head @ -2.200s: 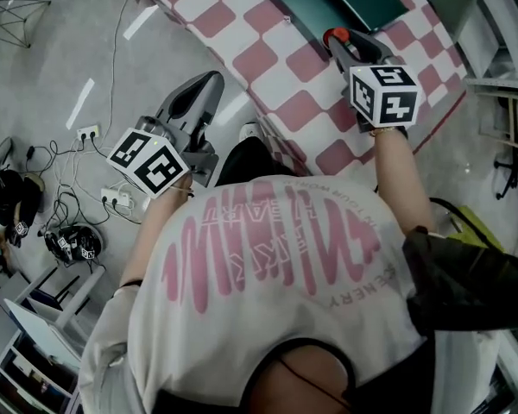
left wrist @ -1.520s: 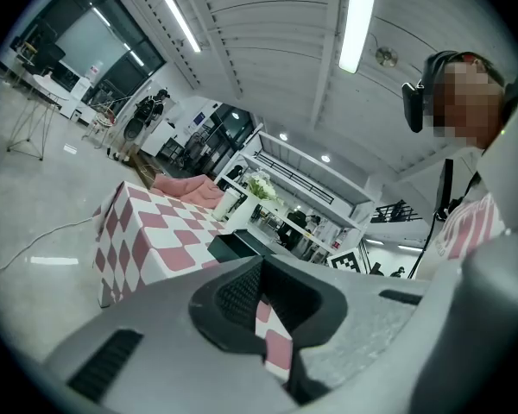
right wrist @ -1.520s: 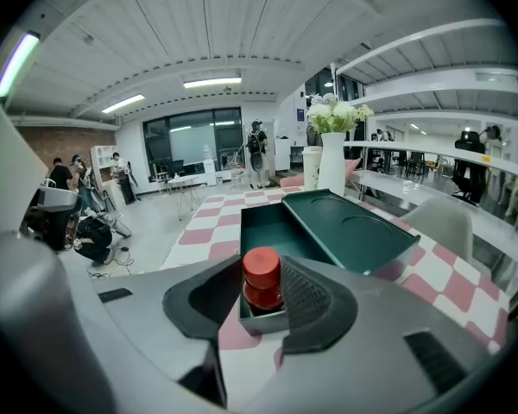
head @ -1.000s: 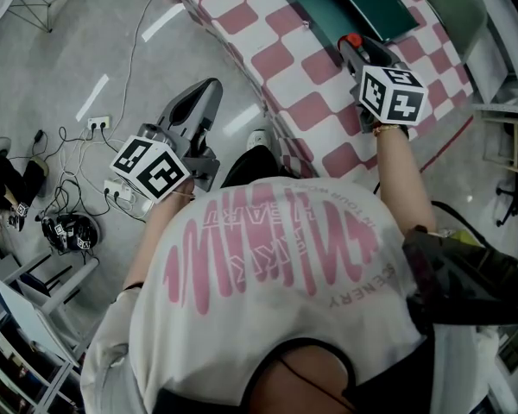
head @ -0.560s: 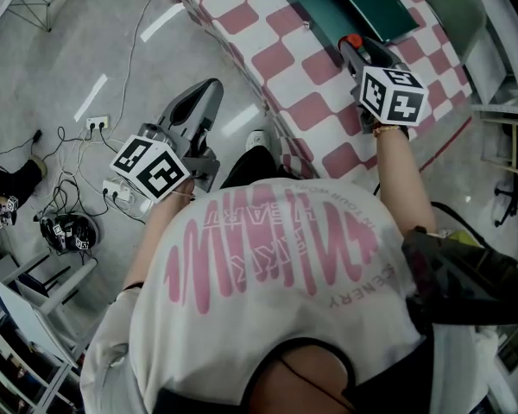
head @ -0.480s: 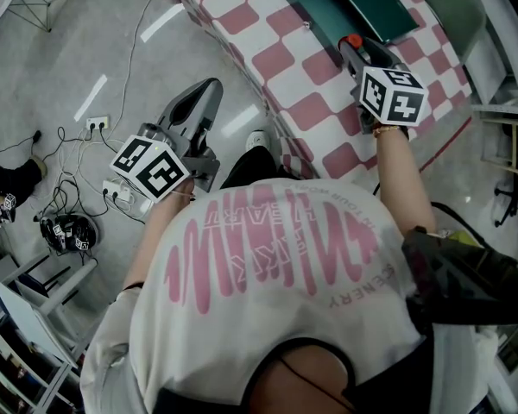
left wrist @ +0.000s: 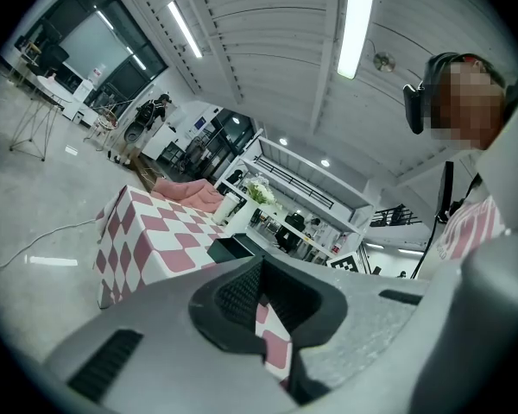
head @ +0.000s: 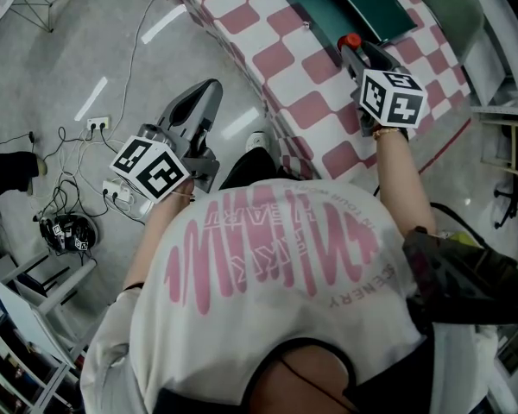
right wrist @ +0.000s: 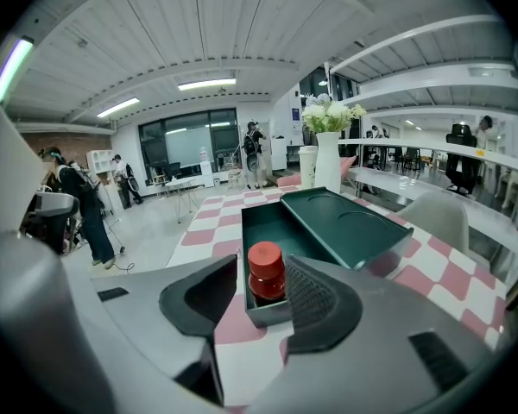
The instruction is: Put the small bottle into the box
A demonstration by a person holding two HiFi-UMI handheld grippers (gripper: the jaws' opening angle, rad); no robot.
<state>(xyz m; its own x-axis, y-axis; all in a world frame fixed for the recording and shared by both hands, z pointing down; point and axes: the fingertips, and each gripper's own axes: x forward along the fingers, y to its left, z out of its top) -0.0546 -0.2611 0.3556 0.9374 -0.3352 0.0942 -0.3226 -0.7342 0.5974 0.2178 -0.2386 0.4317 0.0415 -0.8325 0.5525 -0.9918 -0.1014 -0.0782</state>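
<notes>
Right gripper view shows the small bottle point(right wrist: 268, 274) with its red cap between the jaws of the right gripper point(right wrist: 262, 290). These jaws stand apart: the bottle is against the right-hand pad, and a gap shows on the other side. The bottle stands just behind the near wall of the dark green box point(right wrist: 263, 313), whose lid point(right wrist: 345, 222) lies beside it on the checkered table point(right wrist: 229, 322). The left gripper point(left wrist: 261, 274) is off the table's edge, over the floor point(head: 69, 50), with its jaws closed to a thin slit, holding nothing.
</notes>
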